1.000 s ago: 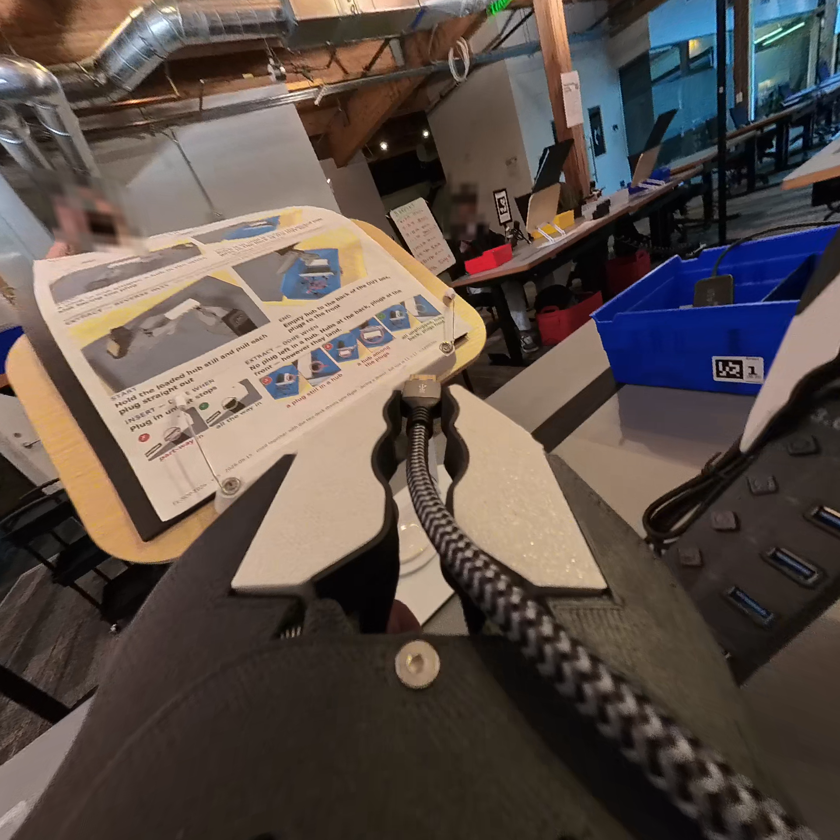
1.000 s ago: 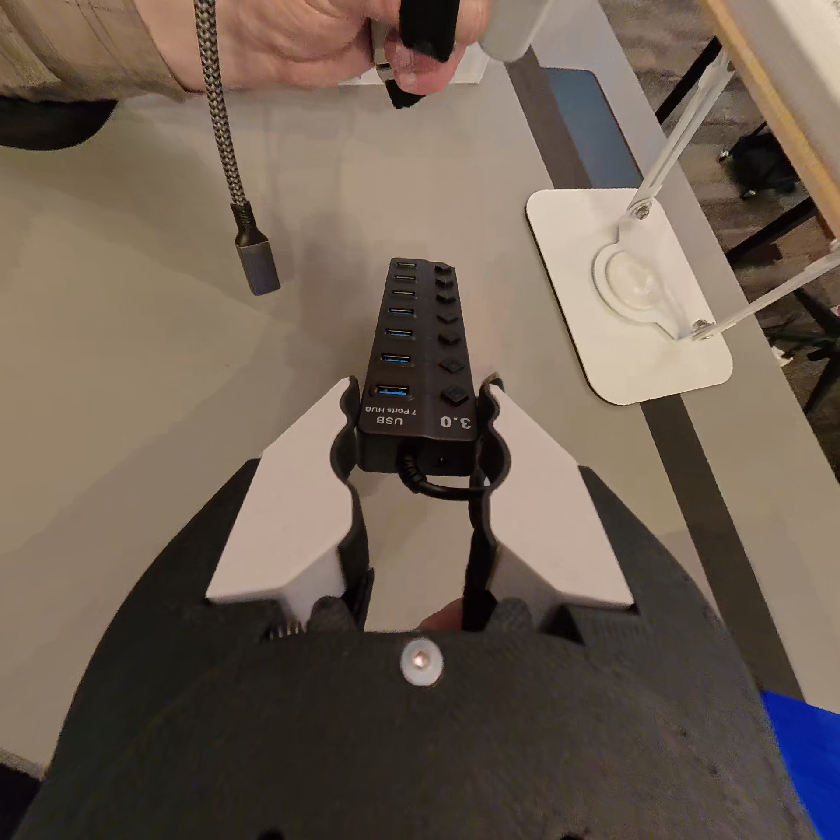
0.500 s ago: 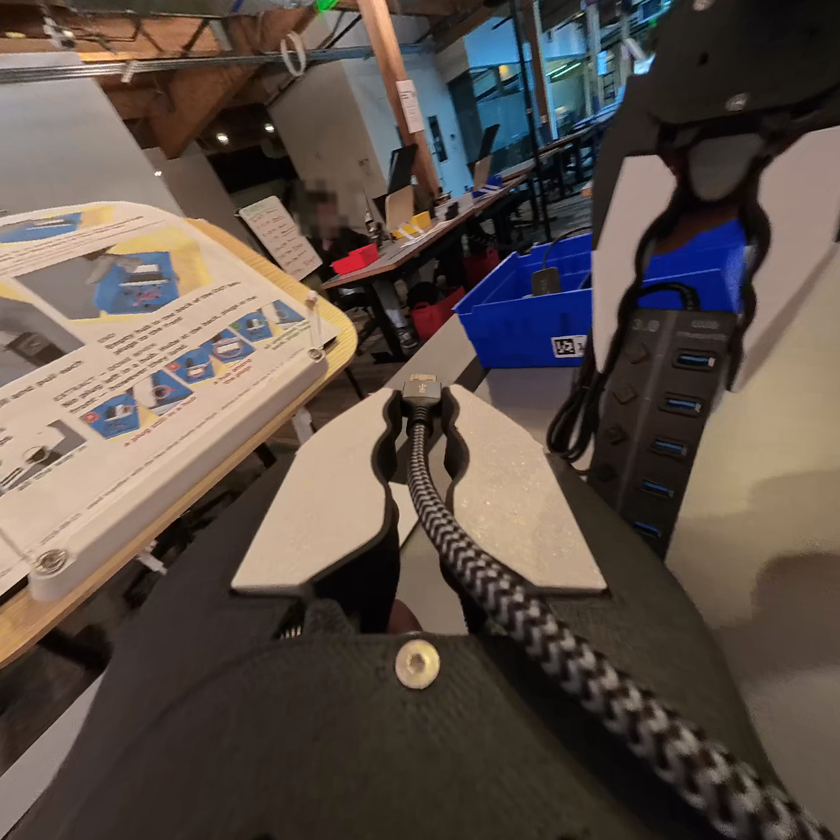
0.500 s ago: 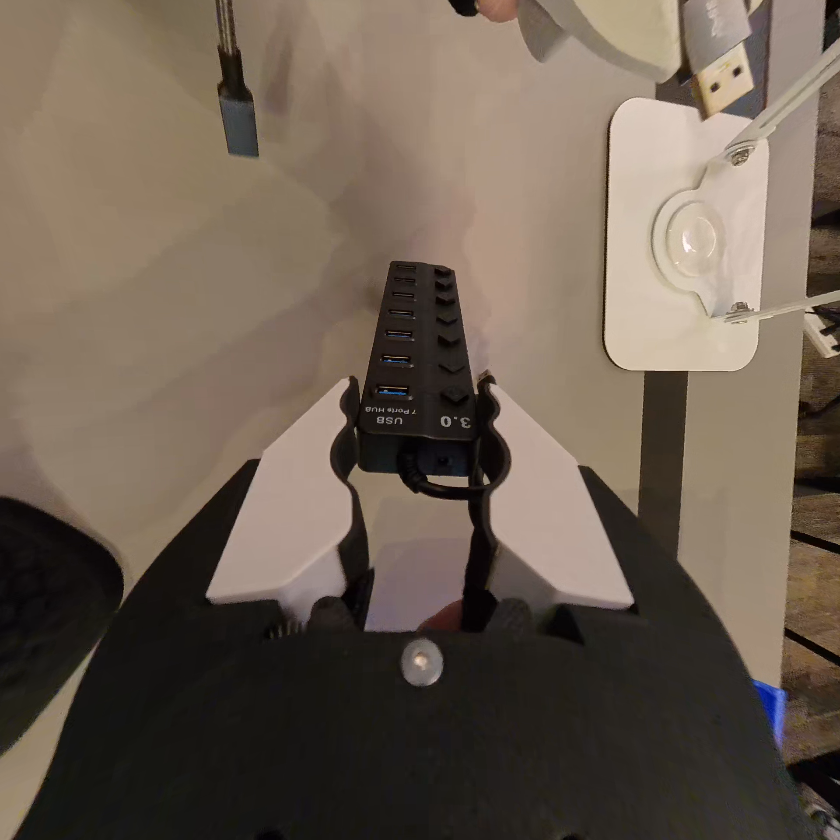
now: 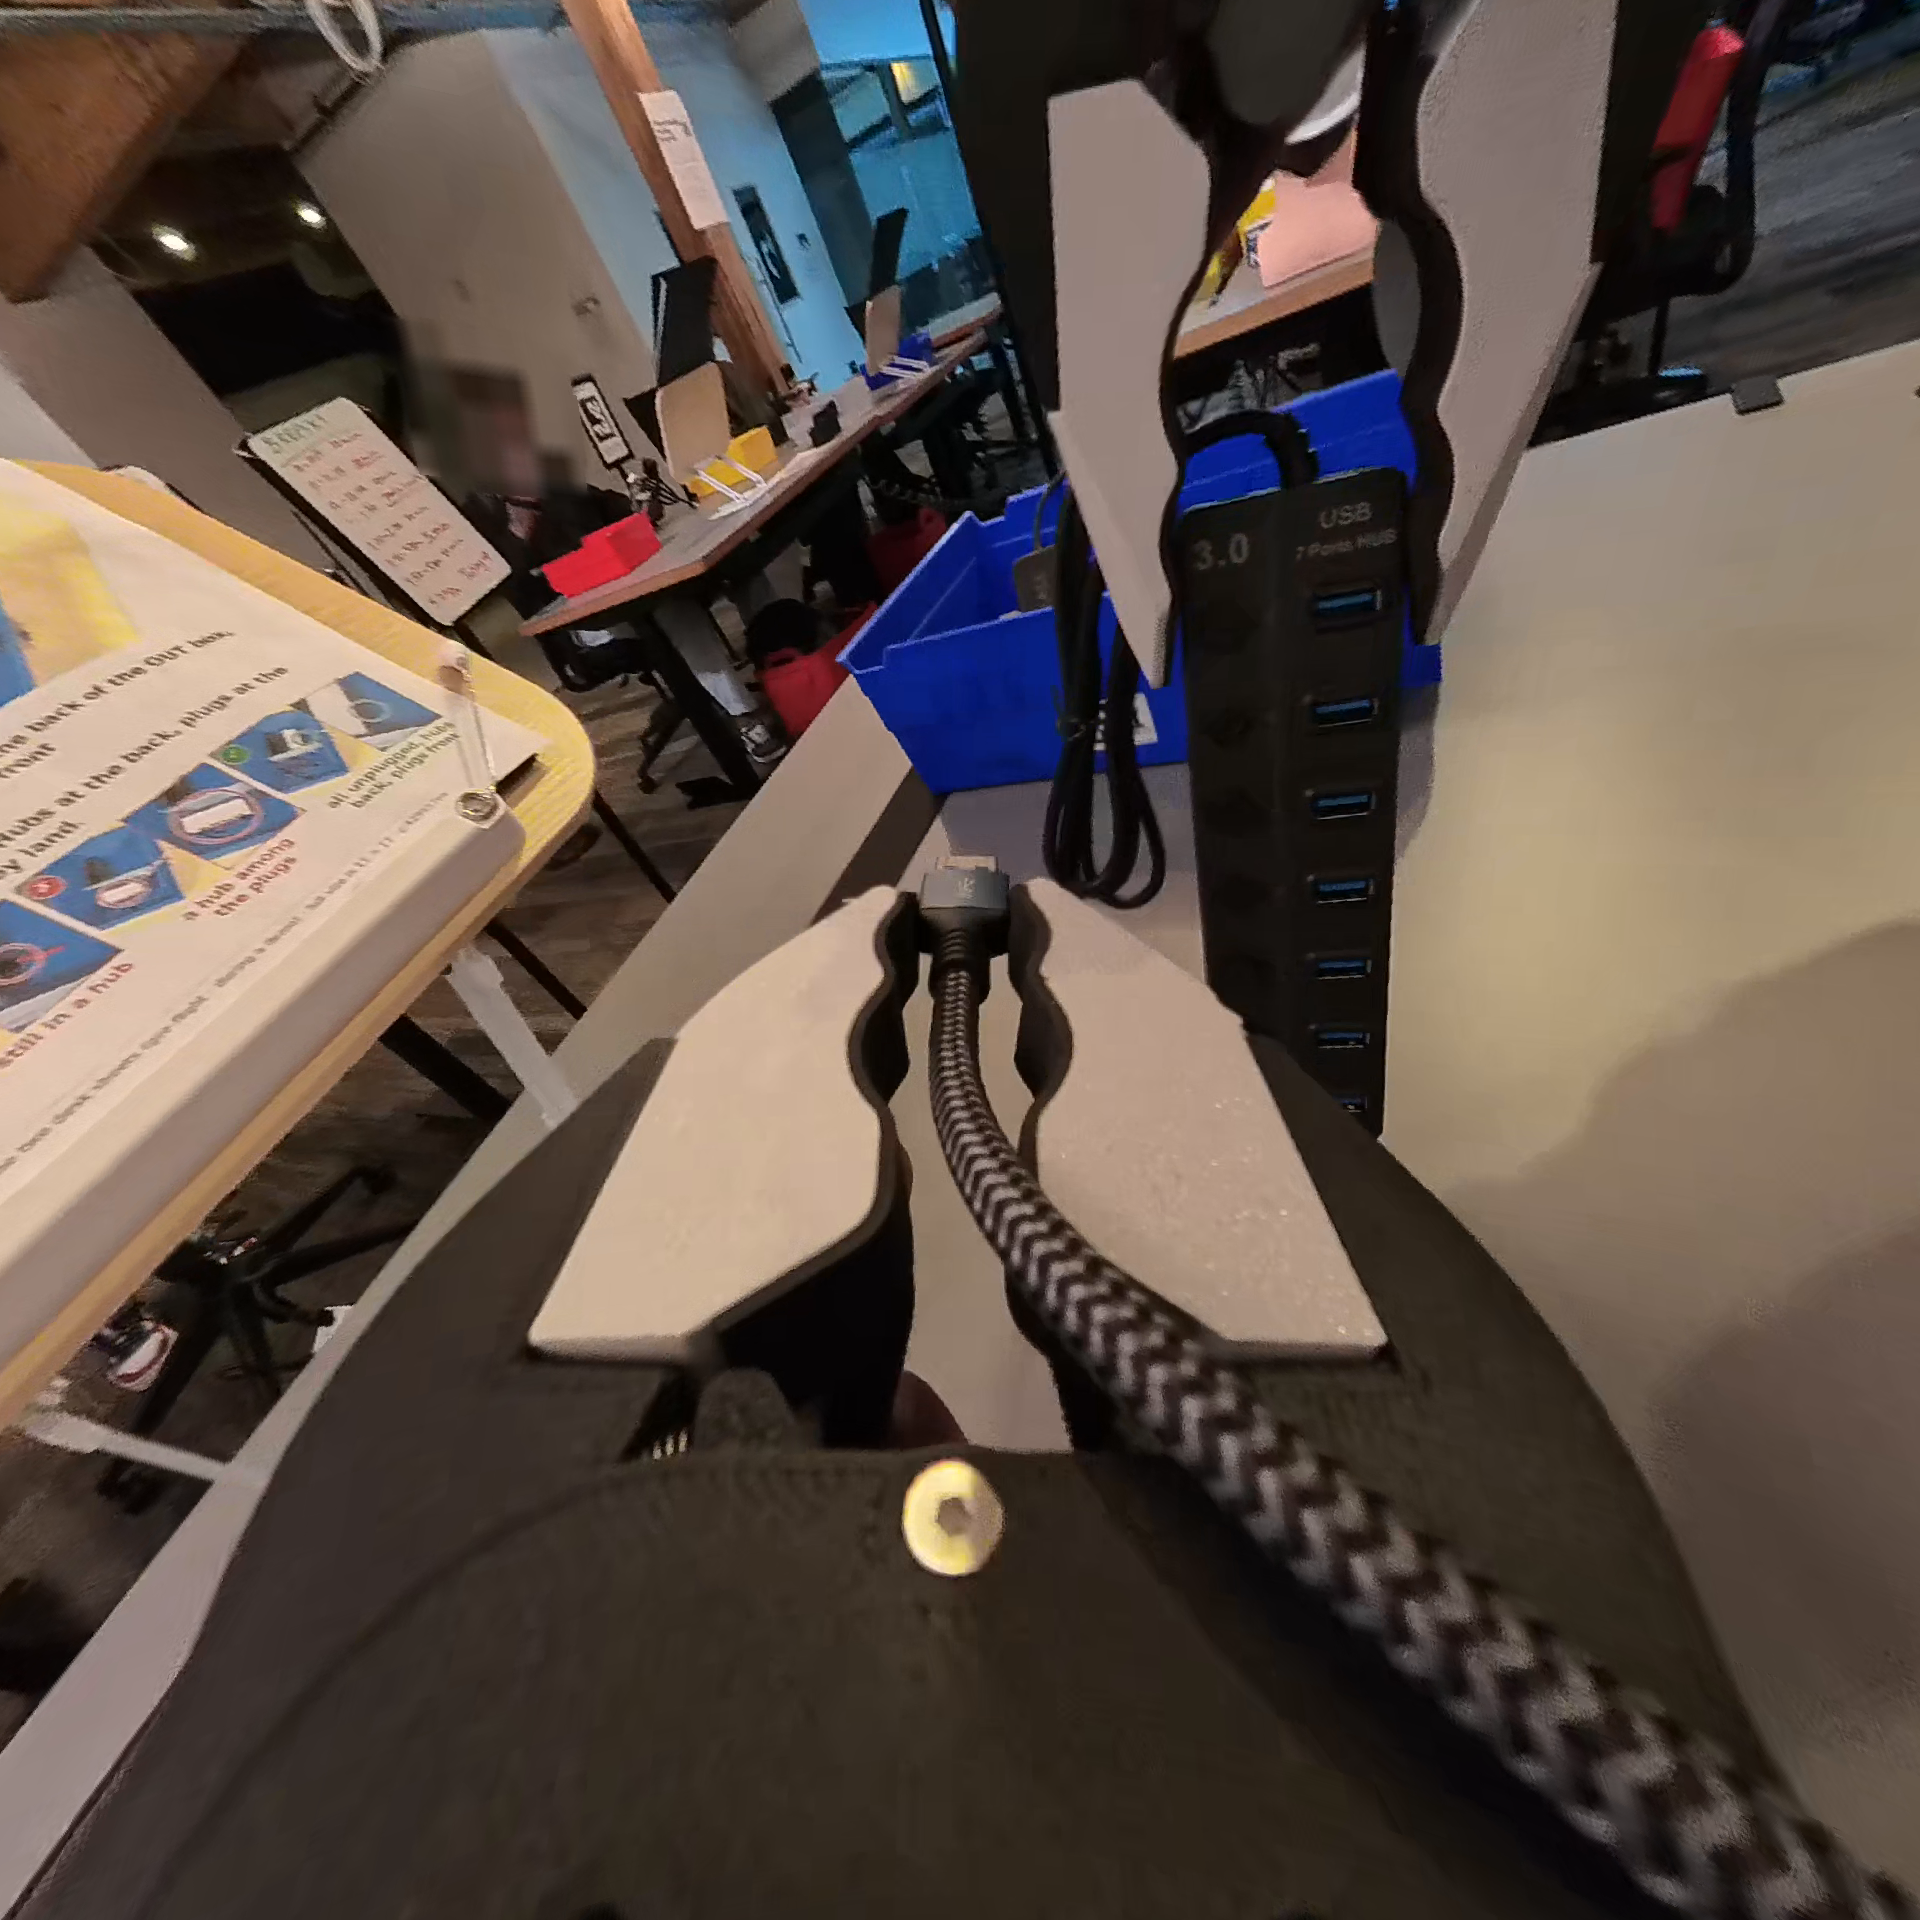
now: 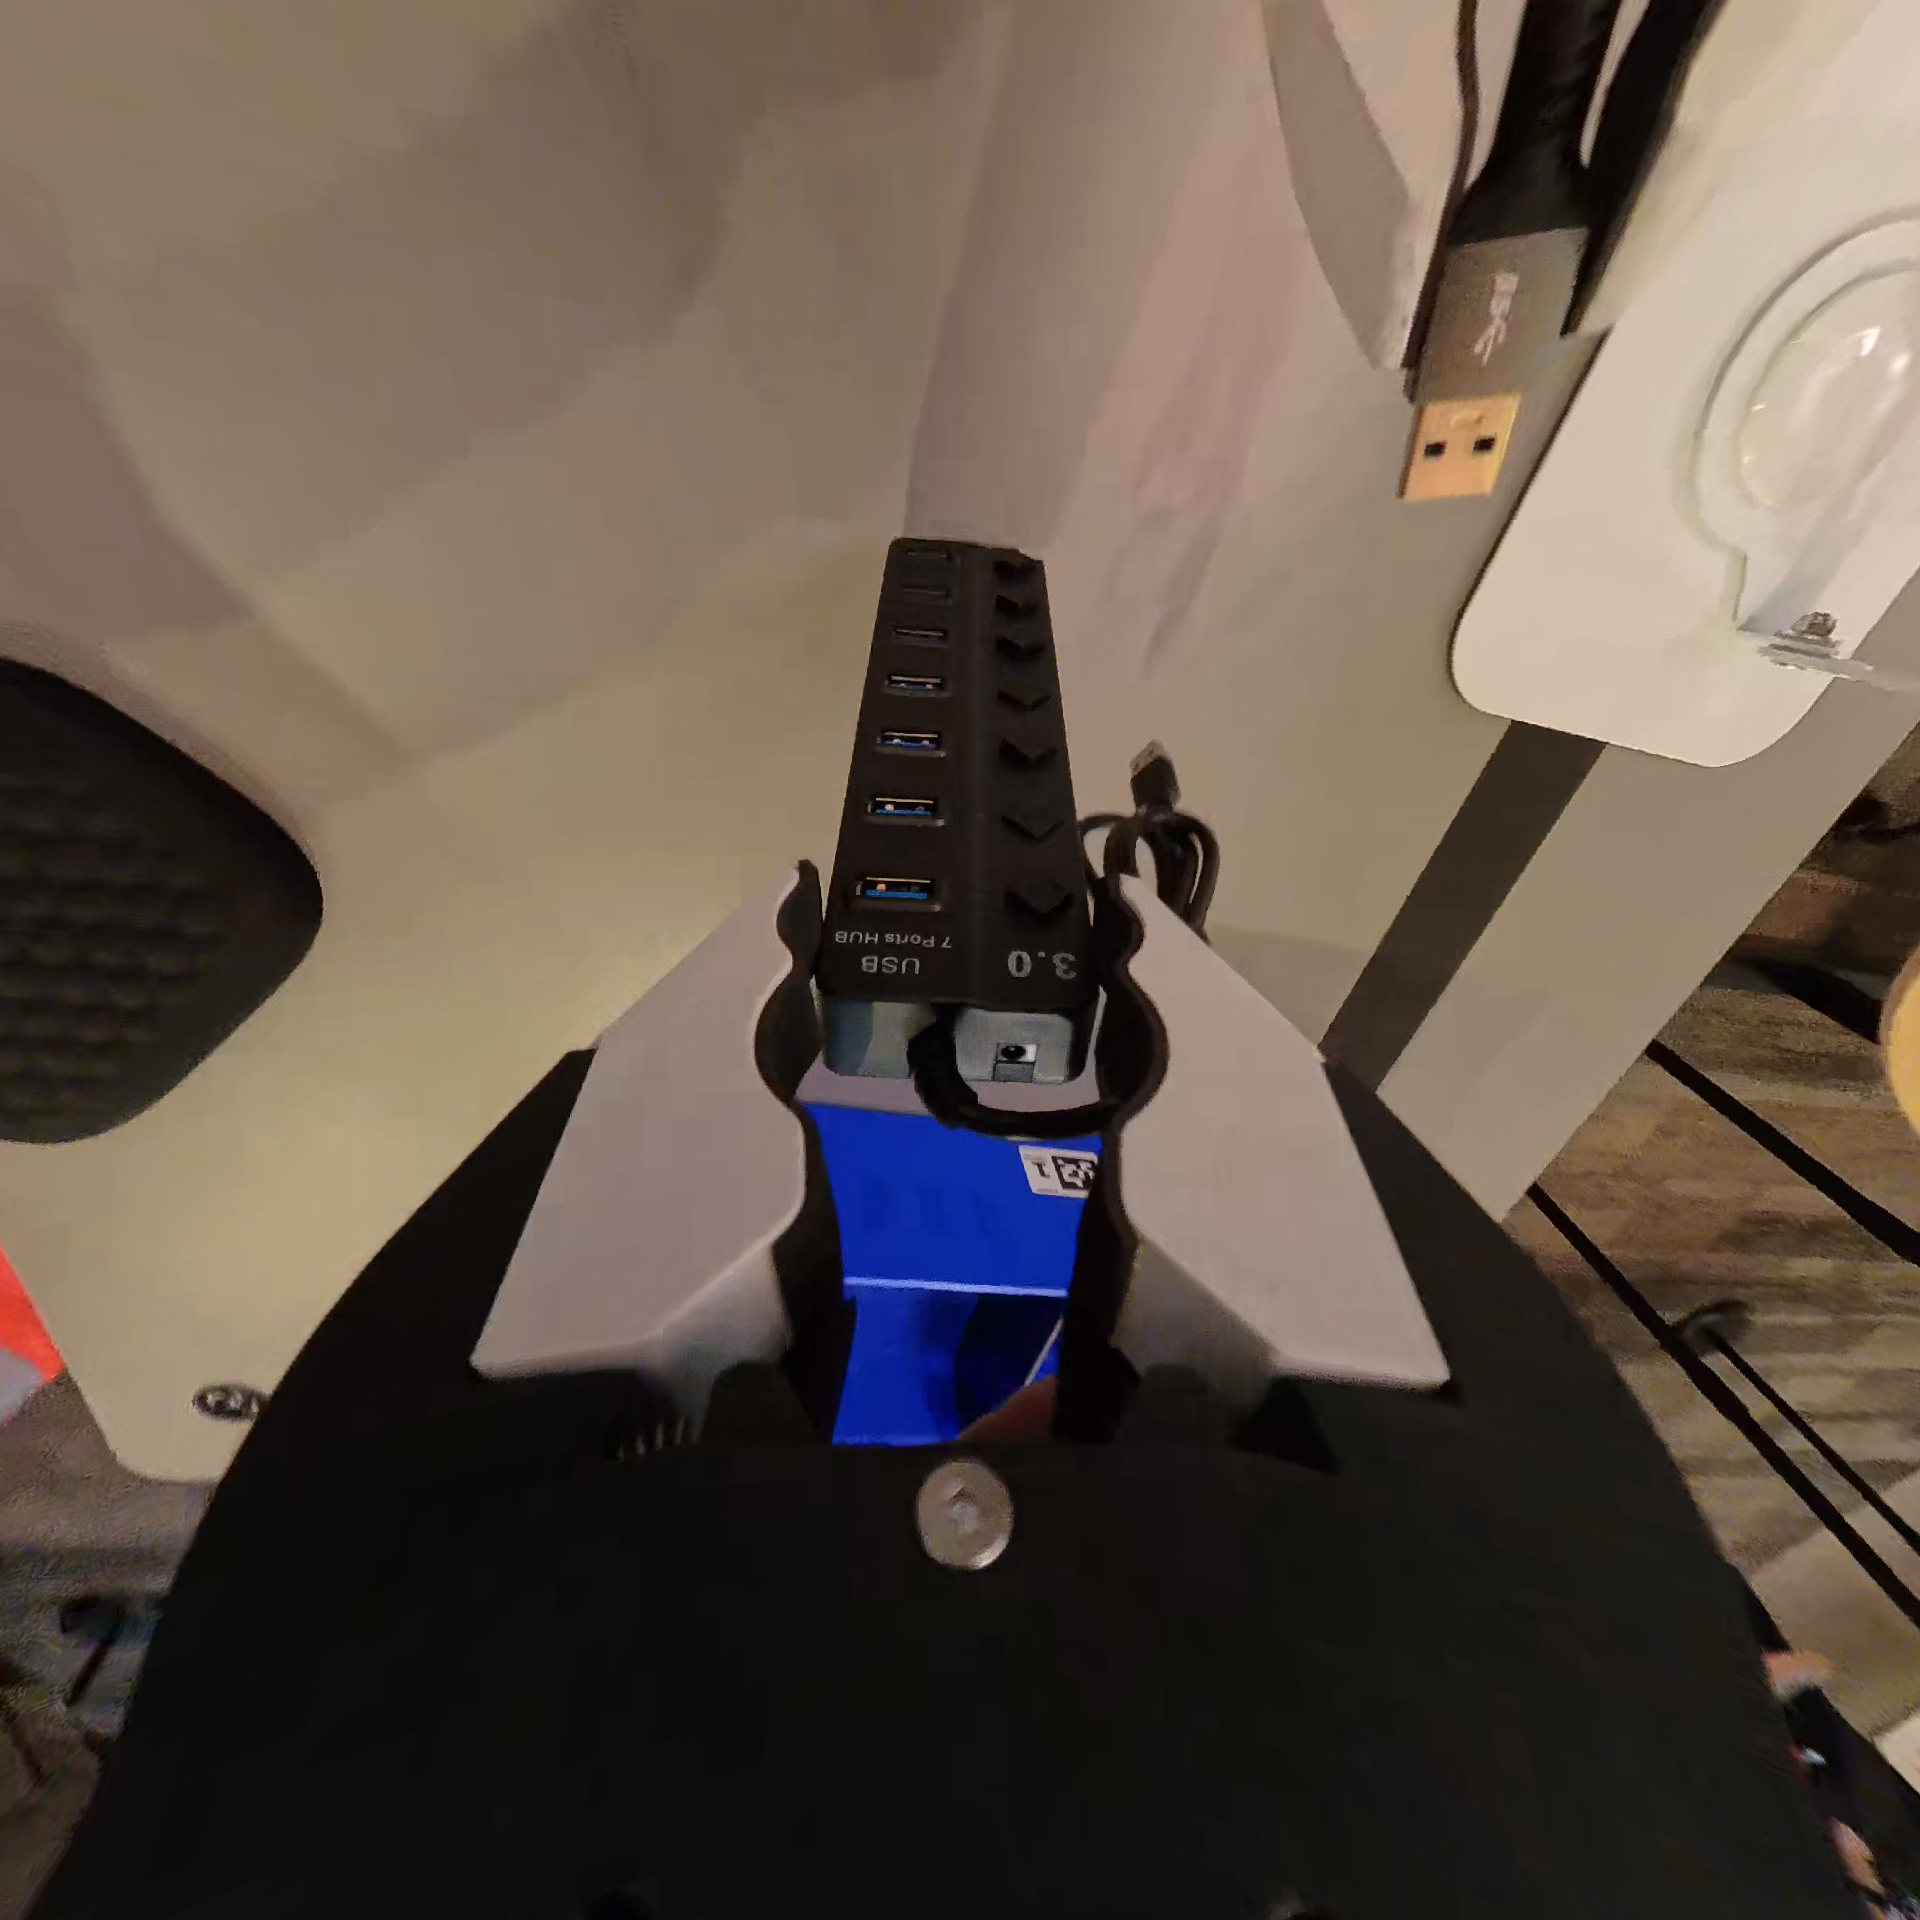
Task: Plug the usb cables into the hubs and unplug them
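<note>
Seven-port black hub (image 6: 961, 790) clamped in right fingers (image 6: 1226, 1091); left fingers (image 5: 1122, 1091) pinch braided cable (image 5: 977, 1122)

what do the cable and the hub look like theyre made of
Cable: woven fabric sleeve, black-and-white braid pattern, matte; its plug looks like grey metal casing with a gold-toned tip.
Hub: likely moulded black plastic, smooth with a slight sheen, blue port inserts.

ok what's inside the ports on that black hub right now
All seven ports on the hub look empty. The braided cable's plug sits clamped in the left gripper, unplugged. The right gripper covers only the hub's end sides.
</note>
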A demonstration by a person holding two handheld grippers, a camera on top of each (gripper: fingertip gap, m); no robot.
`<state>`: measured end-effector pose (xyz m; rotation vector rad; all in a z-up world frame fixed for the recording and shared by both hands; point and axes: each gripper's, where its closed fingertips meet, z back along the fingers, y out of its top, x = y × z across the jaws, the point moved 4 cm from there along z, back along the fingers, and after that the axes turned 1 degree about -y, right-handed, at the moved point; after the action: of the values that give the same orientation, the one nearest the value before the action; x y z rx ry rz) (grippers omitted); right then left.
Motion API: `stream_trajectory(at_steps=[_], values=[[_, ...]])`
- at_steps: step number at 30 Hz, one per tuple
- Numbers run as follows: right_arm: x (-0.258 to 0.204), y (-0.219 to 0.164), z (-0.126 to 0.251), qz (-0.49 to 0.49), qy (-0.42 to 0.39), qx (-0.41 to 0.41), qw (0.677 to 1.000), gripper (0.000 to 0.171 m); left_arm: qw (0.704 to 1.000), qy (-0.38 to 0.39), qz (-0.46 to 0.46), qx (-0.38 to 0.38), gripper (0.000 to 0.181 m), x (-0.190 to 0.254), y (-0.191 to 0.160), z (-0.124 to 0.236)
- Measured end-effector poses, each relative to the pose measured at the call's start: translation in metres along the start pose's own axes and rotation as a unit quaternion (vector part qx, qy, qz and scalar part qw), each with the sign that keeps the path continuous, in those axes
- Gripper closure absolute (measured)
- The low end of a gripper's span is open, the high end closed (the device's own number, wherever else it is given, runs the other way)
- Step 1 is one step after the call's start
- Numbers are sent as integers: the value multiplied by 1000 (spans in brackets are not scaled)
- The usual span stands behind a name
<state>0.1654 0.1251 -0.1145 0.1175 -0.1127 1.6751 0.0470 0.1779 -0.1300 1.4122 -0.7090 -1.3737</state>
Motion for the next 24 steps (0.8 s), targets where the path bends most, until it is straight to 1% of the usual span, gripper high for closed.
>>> stream_trajectory(at_steps=[3,15,21,24], values=[[-1,8,-8,13,16,-24,1000,120,1000,-27,0,-4,164,7,-4,-1],[2,34,-9,27,27,-16,999,121,995,-99,-5,-26,164,26,-15,-3],[5,52,-10,28,32,17,999,122,993,-113,-2,-25,164,26,-17,2],[6,53,-10,16,31,40,999,121,992,-122,-3,-20,165,28,-16,5]])
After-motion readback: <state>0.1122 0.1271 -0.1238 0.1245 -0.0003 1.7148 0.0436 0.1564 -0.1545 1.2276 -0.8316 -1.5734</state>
